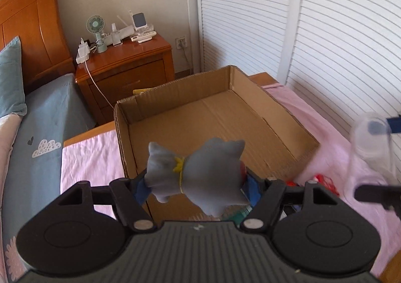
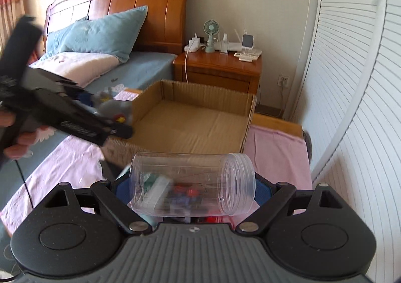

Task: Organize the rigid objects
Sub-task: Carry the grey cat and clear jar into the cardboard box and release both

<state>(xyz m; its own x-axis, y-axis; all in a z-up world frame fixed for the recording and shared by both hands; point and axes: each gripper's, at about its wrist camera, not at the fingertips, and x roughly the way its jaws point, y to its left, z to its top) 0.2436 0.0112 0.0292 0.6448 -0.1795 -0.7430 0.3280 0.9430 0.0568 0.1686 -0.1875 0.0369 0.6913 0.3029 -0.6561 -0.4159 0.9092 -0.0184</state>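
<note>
The box [image 1: 215,117], open-topped cardboard with a bare floor, sits on the pink cloth [image 1: 90,157] at the centre of both views, its far rim toward 12 o'clock where the nightstand [image 1: 125,67] stands beyond it. Both hands look to be carrying loads to it, so the step in hand is, I judge, delivery into the box. To do it well, each load should clear the near wall before it is lowered, and the two should go to separate corners so they do not knock together; the jar would best be set on the floor of the box, not dropped, since it would roll on its side. The jar [image 2: 193,185], clear plastic, lidless and empty, lies crosswise with its threaded mouth toward 3 o'clock, and the right gripper [image 2: 193,187] clamps it end to end, base against one pad and mouth against the other. It is held above the cloth, short of the box's near wall, with small clutter showing through it below. The toy [image 1: 198,175], a grey figure with a yellow collar, is pinched between the pads of the left gripper [image 1: 198,182], over the box's near edge. Both grippers tilt down toward the box, the left one reaching in from 9 o'clock in the right view.
</note>
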